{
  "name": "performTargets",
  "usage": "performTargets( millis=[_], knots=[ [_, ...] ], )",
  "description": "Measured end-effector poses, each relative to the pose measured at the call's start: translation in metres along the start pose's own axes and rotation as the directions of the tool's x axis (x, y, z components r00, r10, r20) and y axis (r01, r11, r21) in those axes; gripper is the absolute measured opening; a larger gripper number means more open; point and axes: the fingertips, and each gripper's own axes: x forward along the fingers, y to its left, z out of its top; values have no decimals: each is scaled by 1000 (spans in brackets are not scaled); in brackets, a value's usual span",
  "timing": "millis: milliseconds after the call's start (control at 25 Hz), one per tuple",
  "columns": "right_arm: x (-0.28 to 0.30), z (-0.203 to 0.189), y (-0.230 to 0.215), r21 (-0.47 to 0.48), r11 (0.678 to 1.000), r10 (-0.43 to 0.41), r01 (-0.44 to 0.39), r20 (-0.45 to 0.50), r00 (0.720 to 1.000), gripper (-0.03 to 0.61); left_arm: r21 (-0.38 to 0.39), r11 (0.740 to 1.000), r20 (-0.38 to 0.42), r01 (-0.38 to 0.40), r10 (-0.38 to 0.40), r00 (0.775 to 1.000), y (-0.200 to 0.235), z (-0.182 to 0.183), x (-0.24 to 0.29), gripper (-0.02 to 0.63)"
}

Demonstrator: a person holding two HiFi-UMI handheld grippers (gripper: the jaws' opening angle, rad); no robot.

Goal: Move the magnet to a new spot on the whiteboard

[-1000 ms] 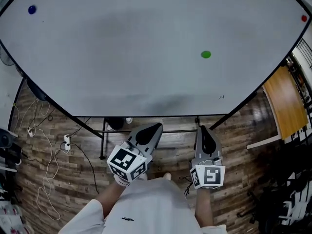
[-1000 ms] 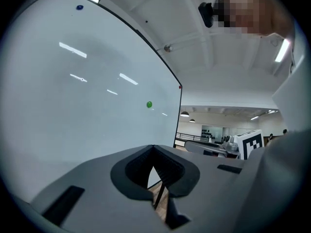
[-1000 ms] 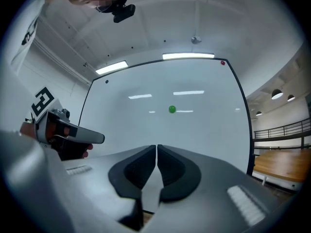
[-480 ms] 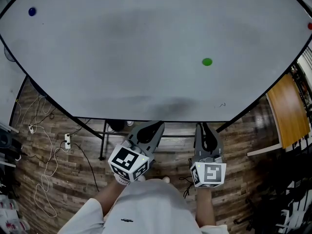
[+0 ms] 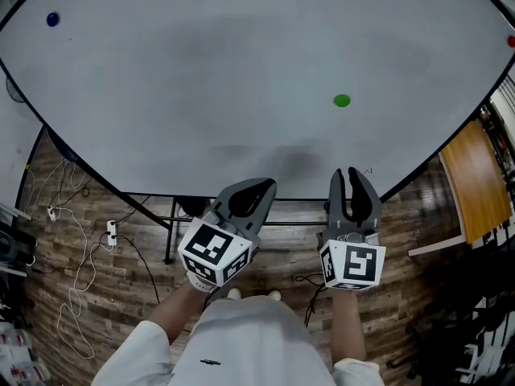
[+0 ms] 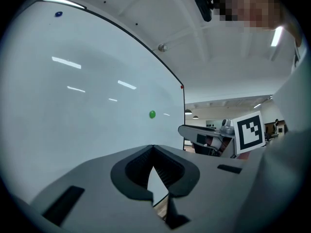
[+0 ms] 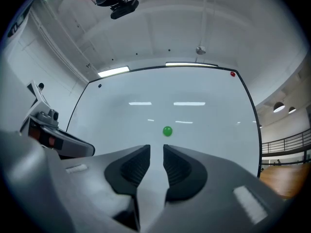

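A small green magnet (image 5: 342, 100) sticks to the whiteboard (image 5: 225, 79), right of its middle; it also shows as the green magnet (image 7: 167, 131) and green magnet (image 6: 152, 114). My right gripper (image 5: 352, 185) sits below the board's lower edge, straight under the magnet, and its jaws are opening with nothing between them. In its own view the right gripper (image 7: 156, 155) points up at the magnet. My left gripper (image 5: 251, 191) hangs beside it to the left, jaws closed and empty, tips meeting in the left gripper (image 6: 153, 149).
A blue magnet (image 5: 53, 19) sits at the board's upper left and a red magnet (image 5: 512, 43) at its right edge. Below the board are its black stand (image 5: 173, 215), cables (image 5: 76, 264) on the wood floor and a wooden tabletop (image 5: 475, 183) at the right.
The right gripper's jaws have parted and both grippers have risen toward the board's lower edge. The view has shifted slightly, so the board sits lower in the picture.
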Motion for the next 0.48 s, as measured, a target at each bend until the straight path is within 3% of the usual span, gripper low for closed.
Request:
performTargets(
  millis=[480],
  knots=[
    [52,41,-17,-63,997,-38,41,56,998,127,-20,1000,45,19,-18,999,10,34,28,6]
  ],
)
